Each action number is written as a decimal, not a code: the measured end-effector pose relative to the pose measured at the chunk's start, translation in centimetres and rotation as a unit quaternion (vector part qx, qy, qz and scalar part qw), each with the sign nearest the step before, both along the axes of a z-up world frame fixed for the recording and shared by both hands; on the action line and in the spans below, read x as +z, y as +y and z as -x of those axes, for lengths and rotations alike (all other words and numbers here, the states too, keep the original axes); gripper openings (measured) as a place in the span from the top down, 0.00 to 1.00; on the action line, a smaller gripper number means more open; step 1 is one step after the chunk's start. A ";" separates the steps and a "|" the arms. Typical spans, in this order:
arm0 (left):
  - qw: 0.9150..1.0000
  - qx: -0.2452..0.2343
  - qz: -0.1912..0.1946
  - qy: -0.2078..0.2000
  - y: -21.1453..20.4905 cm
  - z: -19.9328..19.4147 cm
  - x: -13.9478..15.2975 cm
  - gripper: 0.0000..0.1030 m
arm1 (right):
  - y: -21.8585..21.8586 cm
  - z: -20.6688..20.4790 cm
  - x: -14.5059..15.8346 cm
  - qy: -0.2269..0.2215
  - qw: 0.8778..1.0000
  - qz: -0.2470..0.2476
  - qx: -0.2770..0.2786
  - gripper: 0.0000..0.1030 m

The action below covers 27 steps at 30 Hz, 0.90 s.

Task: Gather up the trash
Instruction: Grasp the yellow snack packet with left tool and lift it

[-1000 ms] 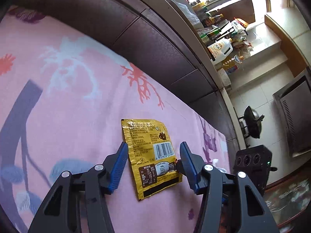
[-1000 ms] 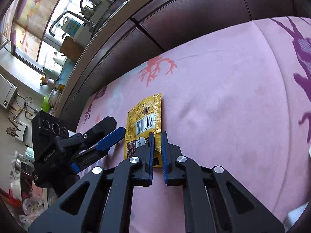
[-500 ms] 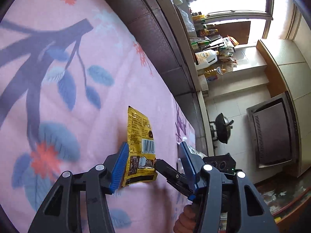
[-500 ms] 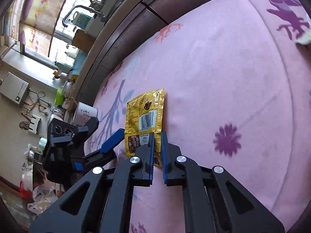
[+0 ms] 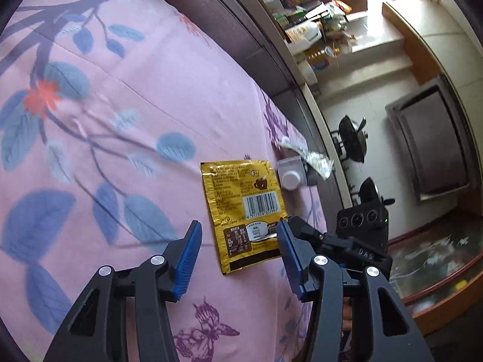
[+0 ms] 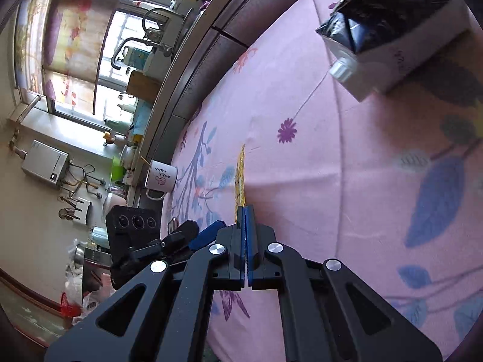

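Note:
A yellow snack wrapper [image 5: 244,208] with a barcode hangs in the air over the pink floral cloth [image 5: 120,105]. My right gripper [image 6: 245,211] is shut on its lower edge; in the right wrist view the wrapper [image 6: 240,178] shows edge-on. In the left wrist view the right gripper [image 5: 297,226] shows at the wrapper's right corner. My left gripper [image 5: 237,238] is open with the wrapper's lower part between its blue pads, not touching. A white and dark carton with a cap [image 6: 389,39] lies on the cloth, also in the left wrist view [image 5: 291,173].
A crumpled silver wrapper [image 5: 314,160] lies by the carton. A white mug [image 6: 160,178] stands at the cloth's edge. Dark sofa backrest [image 5: 217,27] borders the cloth. Cluttered shelves, a TV and floor lie beyond. My left gripper shows in the right wrist view [image 6: 193,238].
My right gripper has lifted the wrapper off the cloth and carried it along the sofa toward the carton. My left gripper followed, staying open around it.

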<state>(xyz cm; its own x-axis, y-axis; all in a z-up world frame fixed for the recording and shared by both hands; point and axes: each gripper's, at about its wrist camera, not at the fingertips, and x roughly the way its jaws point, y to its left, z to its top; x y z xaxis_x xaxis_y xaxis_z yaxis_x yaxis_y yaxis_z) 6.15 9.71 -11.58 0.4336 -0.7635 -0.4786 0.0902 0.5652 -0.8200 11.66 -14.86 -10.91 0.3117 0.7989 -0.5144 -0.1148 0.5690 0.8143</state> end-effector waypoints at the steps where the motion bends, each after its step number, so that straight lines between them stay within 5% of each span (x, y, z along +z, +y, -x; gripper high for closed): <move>1: 1.000 -0.005 0.000 0.002 -0.4 0.0 -0.1 0.50 | -0.1 0.4 0.1 -0.003 1.000 0.002 0.002 1.00; 7: 0.999 -0.043 0.003 0.007 -2.3 0.7 -0.4 0.50 | -1.1 1.8 1.6 -0.014 1.000 -0.027 -0.002 1.00; 10: 0.998 -0.045 0.030 0.014 -2.1 0.7 -0.5 0.48 | -2.3 2.3 3.5 -0.027 0.998 -0.051 -0.006 1.00; 12: 0.998 -0.040 0.050 0.010 -1.5 0.7 -0.2 0.33 | -3.1 2.6 4.4 -0.029 0.997 -0.069 -0.007 1.00; 14: 0.997 -0.040 0.071 0.000 -1.2 0.6 0.3 0.28 | -3.7 2.7 5.2 -0.030 0.996 -0.081 -0.009 1.00; 23: 0.984 -0.077 0.159 -0.026 -2.5 -0.7 2.5 0.27 | -5.1 3.2 6.1 -0.011 0.989 -0.146 -0.016 1.00; 25: 0.981 -0.090 0.170 -0.032 -3.5 -1.1 3.0 0.46 | -5.4 3.4 5.8 -0.009 0.989 -0.145 -0.017 1.00; 27: 0.982 -0.099 0.156 -0.035 -4.5 -1.5 3.5 0.98 | -5.7 3.4 5.7 -0.013 0.991 -0.129 -0.020 0.97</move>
<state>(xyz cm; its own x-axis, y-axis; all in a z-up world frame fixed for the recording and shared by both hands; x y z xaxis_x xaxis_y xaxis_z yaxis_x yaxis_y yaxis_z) 7.61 5.25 -8.11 0.2861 -0.9408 -0.1816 0.2359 0.2528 -0.9383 8.27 -20.54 -5.21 0.3560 0.8897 -0.2857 -0.1193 0.3465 0.9304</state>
